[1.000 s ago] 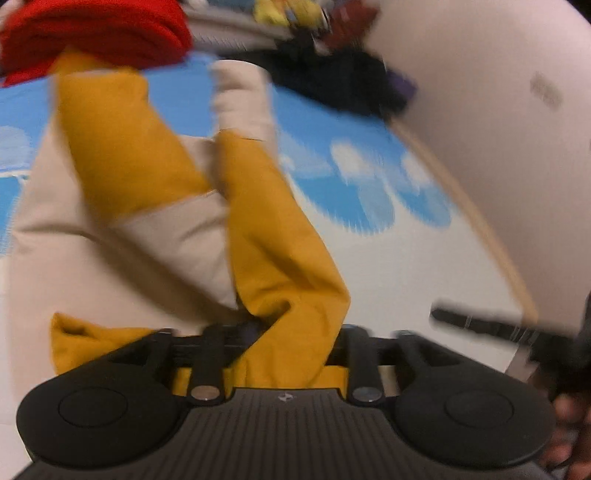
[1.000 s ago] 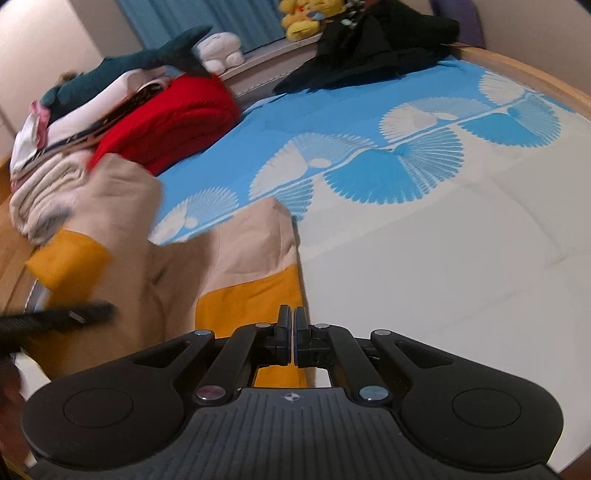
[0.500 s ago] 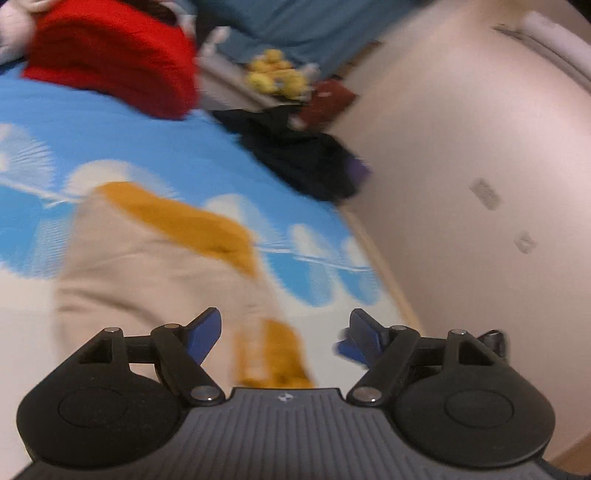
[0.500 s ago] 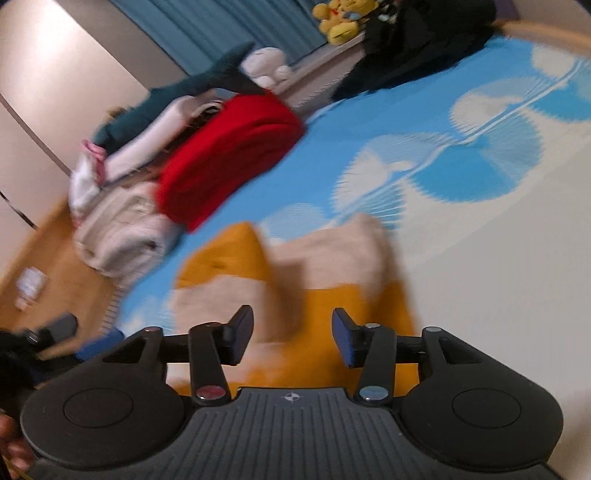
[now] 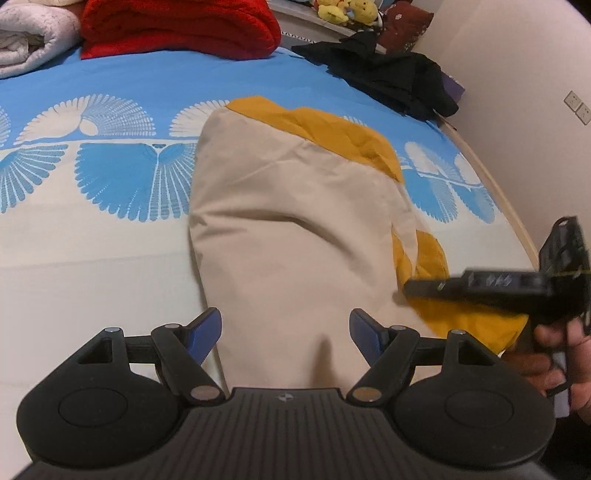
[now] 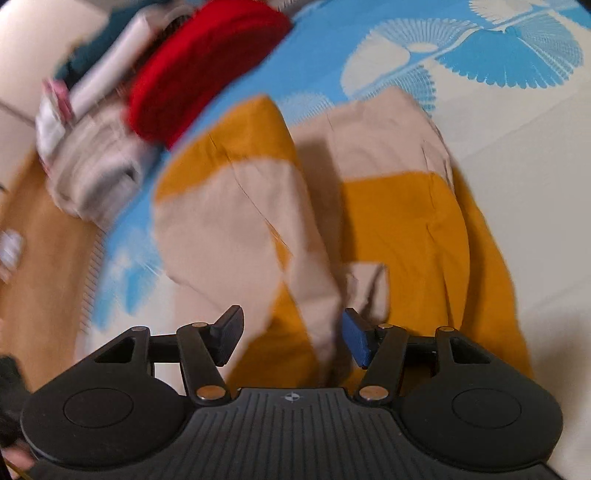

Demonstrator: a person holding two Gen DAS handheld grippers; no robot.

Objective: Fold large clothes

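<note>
A beige and mustard-yellow garment (image 5: 295,229) lies folded over on the blue and white bedsheet (image 5: 92,258). My left gripper (image 5: 286,332) is open and empty, just above the garment's near beige edge. My right gripper (image 6: 291,338) is open and empty over the garment (image 6: 406,240), where beige folds lie over the yellow panel. The right gripper also shows at the right edge of the left wrist view (image 5: 498,288), over the garment's yellow corner.
A red blanket (image 5: 177,26) and pale folded bedding (image 5: 26,40) lie at the far end of the bed. A black garment (image 5: 388,74) sits at the far right by the wall. Plush toys (image 5: 343,9) sit behind. A wooden floor (image 6: 33,277) lies left of the bed.
Both grippers were shut on the garment a second ago; they have opened and let it go. The garment now lies folded over on the bed, and both grippers have drawn back.
</note>
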